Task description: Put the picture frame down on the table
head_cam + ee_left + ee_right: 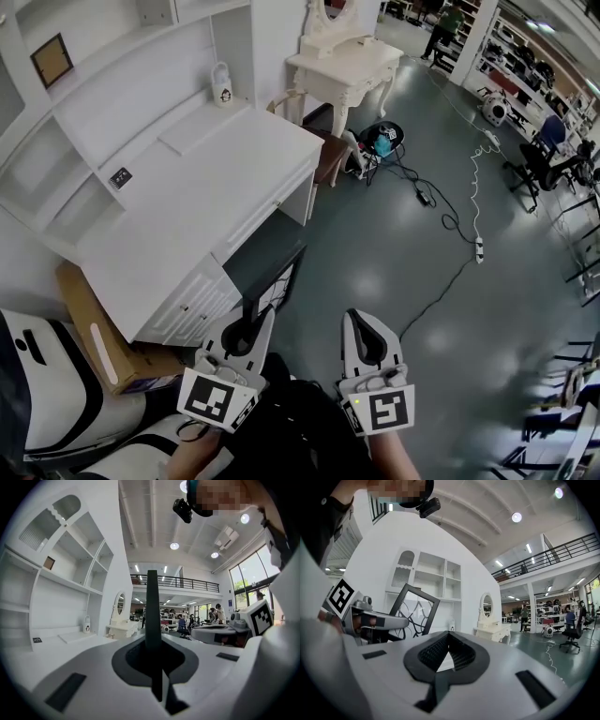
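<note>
A black picture frame point(281, 279) with clear glass and a black line pattern stands upright over the floor, just off the front corner of the white desk point(187, 216). My left gripper point(253, 323) is shut on its lower edge. In the left gripper view the frame point(152, 611) shows edge-on as a dark bar rising from between the jaws. My right gripper point(361, 326) hovers to the frame's right, shut and empty. From the right gripper view the frame point(415, 611) appears tilted at left, above the left gripper point(370, 620).
Shelves behind the desk hold a small brown frame point(52, 58), and a white lantern point(221, 84) stands on the desktop. A cardboard box point(94, 328) leans by the desk's left side. A white dressing table point(342, 66), a stool point(380, 141) and cables point(450, 216) lie farther off.
</note>
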`<state>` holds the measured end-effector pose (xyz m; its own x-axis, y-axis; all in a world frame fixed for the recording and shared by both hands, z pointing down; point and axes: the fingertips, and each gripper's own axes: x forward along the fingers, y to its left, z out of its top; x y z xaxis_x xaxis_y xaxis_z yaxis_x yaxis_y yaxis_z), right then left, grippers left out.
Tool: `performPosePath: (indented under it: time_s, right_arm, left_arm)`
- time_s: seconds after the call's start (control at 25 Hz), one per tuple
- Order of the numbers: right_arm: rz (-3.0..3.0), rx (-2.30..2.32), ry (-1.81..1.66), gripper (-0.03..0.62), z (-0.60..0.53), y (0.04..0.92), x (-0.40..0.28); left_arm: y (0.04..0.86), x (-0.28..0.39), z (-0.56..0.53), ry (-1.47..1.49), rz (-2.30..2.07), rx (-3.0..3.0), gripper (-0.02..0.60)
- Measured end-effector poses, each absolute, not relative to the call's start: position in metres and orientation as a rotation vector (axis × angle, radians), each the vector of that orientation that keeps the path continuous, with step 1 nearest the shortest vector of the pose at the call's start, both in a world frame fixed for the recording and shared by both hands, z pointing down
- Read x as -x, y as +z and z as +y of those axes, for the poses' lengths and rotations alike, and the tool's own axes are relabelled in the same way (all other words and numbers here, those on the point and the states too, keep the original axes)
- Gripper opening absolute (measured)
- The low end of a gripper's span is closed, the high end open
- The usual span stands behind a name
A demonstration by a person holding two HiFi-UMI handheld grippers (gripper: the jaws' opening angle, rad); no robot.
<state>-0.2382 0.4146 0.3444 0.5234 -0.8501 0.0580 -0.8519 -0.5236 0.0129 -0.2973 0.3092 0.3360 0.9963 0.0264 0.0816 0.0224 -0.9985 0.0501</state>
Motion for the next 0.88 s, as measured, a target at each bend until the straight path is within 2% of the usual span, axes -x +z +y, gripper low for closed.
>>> performPosePath:
  time_s: [0.4,0.88]
  right_arm:
    - [-1.489,-2.695,0.102,0.002,0.402,0.357,0.218]
    - [-1.428,-2.715,0.112,0.002,0.342,0.354,0.106]
  left_arm:
    - [0.346,0.271,0.292,0.135,0.055,-3.085,0.011]
    - [0.346,0.17,0.227,0.134,0.101,-3.065,0.012]
